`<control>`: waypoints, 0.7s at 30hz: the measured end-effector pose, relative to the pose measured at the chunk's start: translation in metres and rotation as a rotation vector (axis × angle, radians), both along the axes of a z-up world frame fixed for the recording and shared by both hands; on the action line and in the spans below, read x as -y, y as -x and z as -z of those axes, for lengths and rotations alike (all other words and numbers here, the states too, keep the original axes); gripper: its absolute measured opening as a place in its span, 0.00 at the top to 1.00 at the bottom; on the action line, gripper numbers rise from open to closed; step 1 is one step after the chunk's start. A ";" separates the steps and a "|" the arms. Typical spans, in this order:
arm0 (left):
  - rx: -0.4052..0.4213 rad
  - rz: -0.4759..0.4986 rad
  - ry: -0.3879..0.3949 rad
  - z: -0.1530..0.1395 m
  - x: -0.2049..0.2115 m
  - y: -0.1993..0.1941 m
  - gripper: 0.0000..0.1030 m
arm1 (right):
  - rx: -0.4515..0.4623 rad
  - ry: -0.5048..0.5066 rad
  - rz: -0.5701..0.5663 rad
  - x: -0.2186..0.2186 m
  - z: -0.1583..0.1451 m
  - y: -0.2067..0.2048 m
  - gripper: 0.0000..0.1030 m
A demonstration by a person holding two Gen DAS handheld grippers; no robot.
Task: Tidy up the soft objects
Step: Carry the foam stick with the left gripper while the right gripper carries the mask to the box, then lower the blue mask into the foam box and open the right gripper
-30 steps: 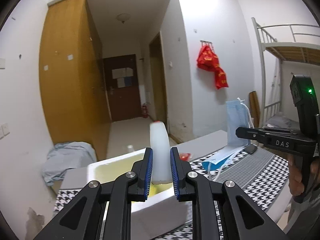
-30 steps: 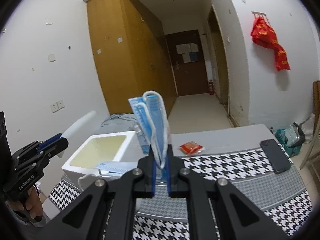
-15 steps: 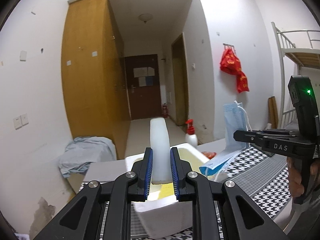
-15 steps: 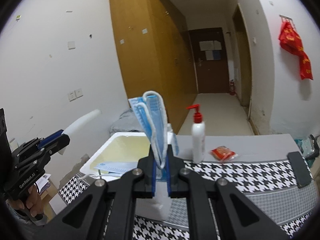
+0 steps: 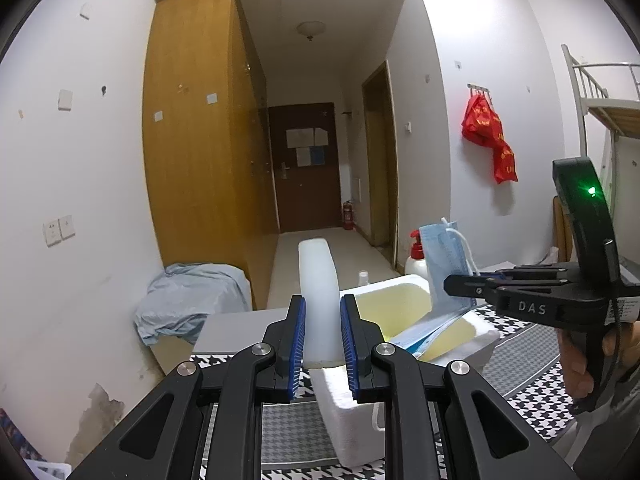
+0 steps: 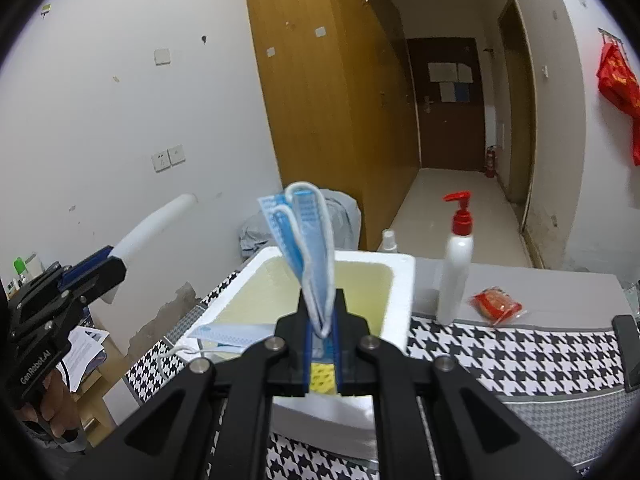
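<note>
Right gripper clamps pale-blue pleated face mask; left gripper clamps translucent white soft bar; white foam box just beyond both

There are two blue face masks, one upright and one lying in the single white foam box, one white foam strip, one red-capped pump bottle, one small clear bottle and one red packet.

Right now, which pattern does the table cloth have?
Black-and-white houndstooth on the table cloth, clearest in the right wrist view.
</note>
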State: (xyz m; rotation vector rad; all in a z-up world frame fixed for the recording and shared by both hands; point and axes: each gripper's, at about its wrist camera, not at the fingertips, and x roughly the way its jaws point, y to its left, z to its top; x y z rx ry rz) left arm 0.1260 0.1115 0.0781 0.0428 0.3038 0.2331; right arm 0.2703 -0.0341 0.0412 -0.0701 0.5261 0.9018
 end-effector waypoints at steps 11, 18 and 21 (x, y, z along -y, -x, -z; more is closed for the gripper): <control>-0.017 -0.020 0.022 0.004 -0.014 -0.005 0.81 | -0.007 0.087 -0.005 -0.034 0.014 -0.008 0.89; -0.023 -0.025 0.034 0.005 -0.017 -0.009 0.81 | -0.003 0.102 0.023 -0.037 0.019 -0.008 0.12; -0.024 -0.027 0.039 0.007 -0.019 -0.009 0.81 | 0.015 0.092 0.041 -0.032 0.016 -0.005 0.02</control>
